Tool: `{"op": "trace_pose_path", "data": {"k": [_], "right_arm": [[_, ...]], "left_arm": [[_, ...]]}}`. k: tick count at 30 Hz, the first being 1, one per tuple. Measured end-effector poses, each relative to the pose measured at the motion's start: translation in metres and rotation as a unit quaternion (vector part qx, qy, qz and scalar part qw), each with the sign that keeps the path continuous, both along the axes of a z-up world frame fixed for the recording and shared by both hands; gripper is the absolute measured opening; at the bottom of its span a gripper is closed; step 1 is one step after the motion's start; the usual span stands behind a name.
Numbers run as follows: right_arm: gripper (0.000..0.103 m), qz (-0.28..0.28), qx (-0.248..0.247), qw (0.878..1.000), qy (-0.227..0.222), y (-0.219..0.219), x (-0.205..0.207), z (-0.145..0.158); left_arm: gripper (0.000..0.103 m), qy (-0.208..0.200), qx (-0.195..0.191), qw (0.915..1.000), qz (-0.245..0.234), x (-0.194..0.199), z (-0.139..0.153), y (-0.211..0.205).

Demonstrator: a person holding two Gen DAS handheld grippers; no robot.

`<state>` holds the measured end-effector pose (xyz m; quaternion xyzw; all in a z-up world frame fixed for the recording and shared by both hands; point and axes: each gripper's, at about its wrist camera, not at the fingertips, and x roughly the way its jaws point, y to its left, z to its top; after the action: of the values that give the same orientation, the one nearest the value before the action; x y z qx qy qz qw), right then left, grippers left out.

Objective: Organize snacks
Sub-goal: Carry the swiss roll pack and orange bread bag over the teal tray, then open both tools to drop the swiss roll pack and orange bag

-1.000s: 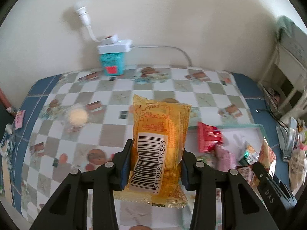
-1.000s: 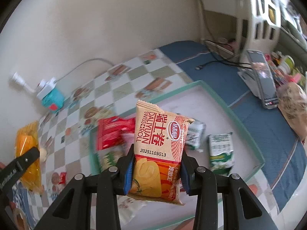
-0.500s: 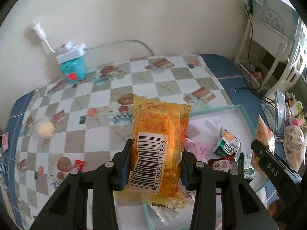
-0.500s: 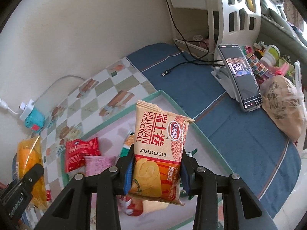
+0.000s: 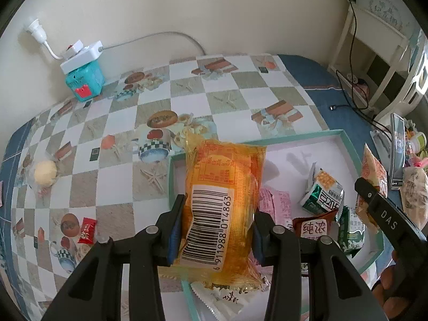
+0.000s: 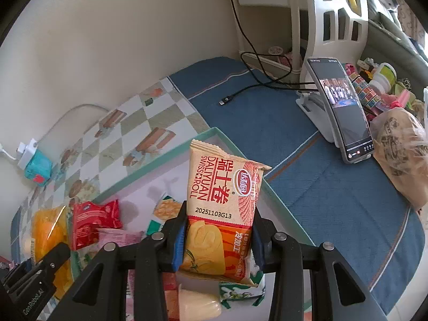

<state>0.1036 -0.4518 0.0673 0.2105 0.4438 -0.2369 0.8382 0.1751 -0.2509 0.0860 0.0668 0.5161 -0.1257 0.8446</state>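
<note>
My left gripper (image 5: 216, 228) is shut on a clear orange snack pack (image 5: 222, 187) with a barcode label, held over the left end of a shallow white tray with a teal rim (image 5: 315, 134). My right gripper (image 6: 218, 236) is shut on an orange Swiss roll packet (image 6: 223, 192), held above the same tray (image 6: 165, 151). Several small snacks lie in the tray: green-and-white packs (image 5: 322, 194), a dark red pack (image 5: 314, 226), a pink pack (image 5: 281, 203) and a red pack (image 6: 93, 218). In the right wrist view the orange pack (image 6: 46, 231) shows at far left.
On the checkered tablecloth lie a round yellow snack (image 5: 45, 172) and a small red candy (image 5: 87, 230). A teal box with a white power strip (image 5: 83, 80) stands by the wall. On the blue cloth are a phone on a stand (image 6: 342, 112), a cable (image 6: 240, 91) and a bagged item (image 6: 401, 147).
Both grippers have moved rightward and lower with their packs. The tray has come under the left gripper, and the right view now takes in the phone and blue cloth.
</note>
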Motion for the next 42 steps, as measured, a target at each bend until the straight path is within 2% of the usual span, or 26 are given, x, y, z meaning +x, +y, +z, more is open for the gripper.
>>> {"op": "trace_pose_path", "data": {"k": [21,25,29,32,34,37,38,41,42], "right_arm": [[0.043,0.006,0.003,1.000,0.011,-0.001,0.003,-0.009],[0.043,0.007,0.008,1.000,0.024,-0.001,0.004,-0.015],[0.060,0.008,0.009,0.999,0.029,-0.001,0.004,-0.017],[0.062,0.008,0.004,1.000,0.028,0.000,0.004,-0.015],[0.067,0.010,0.001,1.000,0.029,0.002,0.004,-0.013],[0.072,0.012,0.000,1.000,0.027,0.004,0.004,-0.009],[0.077,0.013,-0.003,1.000,0.026,0.005,0.004,-0.007],[0.084,0.017,-0.010,1.000,0.021,0.008,0.004,0.000],[0.086,0.020,-0.011,1.000,0.019,0.010,0.004,0.002]], "left_arm": [[0.044,0.025,0.004,0.9997,-0.002,0.002,-0.017,-0.007],[0.053,0.030,0.004,0.9995,0.005,0.004,-0.018,-0.003],[0.061,0.032,0.001,0.9994,0.011,0.005,-0.017,0.002],[0.065,0.031,0.000,0.9994,0.015,0.005,-0.015,0.005],[0.067,0.030,-0.004,0.9994,0.020,0.005,-0.012,0.008],[0.076,0.023,-0.009,0.9993,0.029,0.006,-0.006,0.016],[0.080,0.020,-0.011,0.9992,0.033,0.006,-0.004,0.019],[0.083,0.012,-0.013,0.9986,0.050,0.008,0.001,0.030],[0.089,0.011,-0.014,0.9982,0.058,0.008,0.002,0.036]]}}
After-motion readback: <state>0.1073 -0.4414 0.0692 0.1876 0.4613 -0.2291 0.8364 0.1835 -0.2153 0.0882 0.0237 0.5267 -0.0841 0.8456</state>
